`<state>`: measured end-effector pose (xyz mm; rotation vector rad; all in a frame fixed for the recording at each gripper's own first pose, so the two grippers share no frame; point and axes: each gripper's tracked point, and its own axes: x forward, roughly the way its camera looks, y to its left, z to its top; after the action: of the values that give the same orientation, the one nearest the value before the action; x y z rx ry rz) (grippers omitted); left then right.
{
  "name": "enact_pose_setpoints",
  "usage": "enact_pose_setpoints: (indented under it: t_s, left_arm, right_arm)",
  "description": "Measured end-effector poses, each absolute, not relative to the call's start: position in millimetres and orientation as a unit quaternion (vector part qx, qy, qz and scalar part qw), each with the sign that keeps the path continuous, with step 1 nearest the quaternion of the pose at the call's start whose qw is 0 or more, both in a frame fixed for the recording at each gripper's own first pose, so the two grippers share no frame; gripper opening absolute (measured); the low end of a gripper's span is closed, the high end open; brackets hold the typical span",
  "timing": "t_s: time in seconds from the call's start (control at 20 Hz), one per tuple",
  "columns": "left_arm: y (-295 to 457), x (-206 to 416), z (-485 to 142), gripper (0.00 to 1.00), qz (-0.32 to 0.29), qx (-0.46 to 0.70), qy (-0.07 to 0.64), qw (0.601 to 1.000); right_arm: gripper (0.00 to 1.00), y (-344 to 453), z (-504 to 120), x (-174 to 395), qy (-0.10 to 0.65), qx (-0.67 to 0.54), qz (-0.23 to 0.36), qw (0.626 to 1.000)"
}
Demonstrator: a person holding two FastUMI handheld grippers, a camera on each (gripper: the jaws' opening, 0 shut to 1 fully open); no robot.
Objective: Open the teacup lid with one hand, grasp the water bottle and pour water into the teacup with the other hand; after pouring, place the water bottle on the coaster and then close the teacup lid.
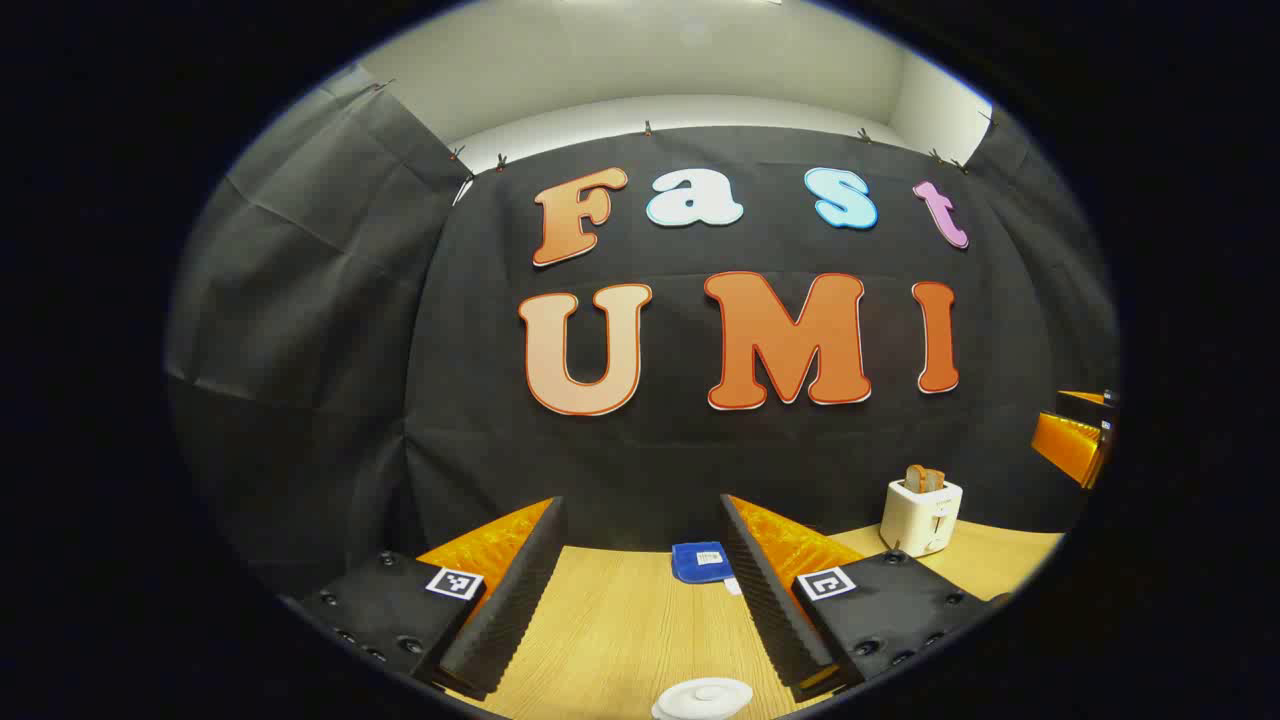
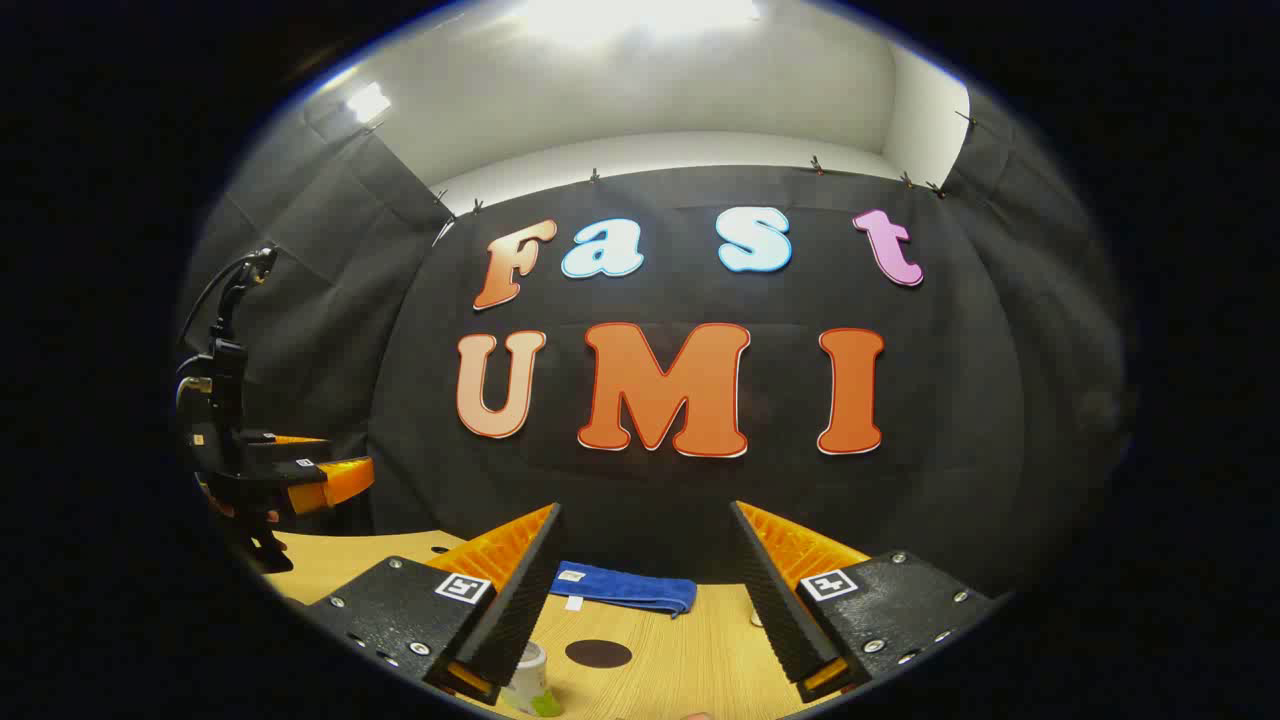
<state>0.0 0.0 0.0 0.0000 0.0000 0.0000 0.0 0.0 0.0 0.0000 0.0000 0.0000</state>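
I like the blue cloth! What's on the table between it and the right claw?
In the right gripper view, a dark round coaster lies on the table between the blue cloth and the right claw.

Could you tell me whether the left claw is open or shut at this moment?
Open. In the left gripper view, the left claw has its two fingers spread wide apart, with bare wooden table between them and nothing gripped.

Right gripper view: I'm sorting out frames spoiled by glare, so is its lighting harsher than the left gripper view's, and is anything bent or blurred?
Right gripper view: ceiling light blows out at the top, hazing the white upper wall; the dark round coaster stays sharp. Left gripper view: even light, no glare, the white toaster crisp. Both views: fisheye curves the wall's edges.
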Motion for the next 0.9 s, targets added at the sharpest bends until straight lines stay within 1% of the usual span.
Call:
enact_pose_setpoints:
  t_s: [0.2,0.25,0.3,0.35,0.7,0.75,0.8,0.9]
  left_arm:
    - [2.2,0.7,2.2,0.98,0.002,0.003,-0.003,1.0]
    - [1.9,1.0,1.9,0.98,0.001,0.003,-0.003,1.0]
    - [2.0,1.1,2.6,0.98,0.001,0.001,-0.003,1.0]
    - [1.7,1.4,2.5,0.98,0.0,-0.003,-0.003,1.0]
    - [3.8,7.7,0.5,0.98,0.001,-0.011,0.004,1.0]
    - [2.8,8.4,2.0,0.98,-0.001,-0.011,0.003,1.0]
    - [3.1,9.5,3.1,0.98,-0.002,-0.009,0.001,1.0]
    - [0.6,9.7,2.2,0.98,-0.006,-0.009,0.002,1.0]
  right_arm:
    - [0.97,1.1,0.4,0.5,0.005,0.021,0.0,1.0]
    - [1.0,0.1,0.7,1.8,0.006,0.021,-0.003,1.0]
    - [0.97,-3.0,0.1,3.3,0.006,0.018,-0.009,1.0]
    - [0.96,-6.1,-1.6,3.7,0.008,0.014,-0.015,1.0]
    - [0.97,-3.4,-0.7,7.8,0.014,0.008,-0.012,1.0]
    - [1.0,-4.3,0.1,8.8,0.013,0.008,-0.014,1.0]
    - [0.96,-4.7,1.3,9.3,0.013,0.01,-0.014,1.0]
    - [0.96,-2.6,3.1,9.1,0.011,0.017,-0.011,1.0]
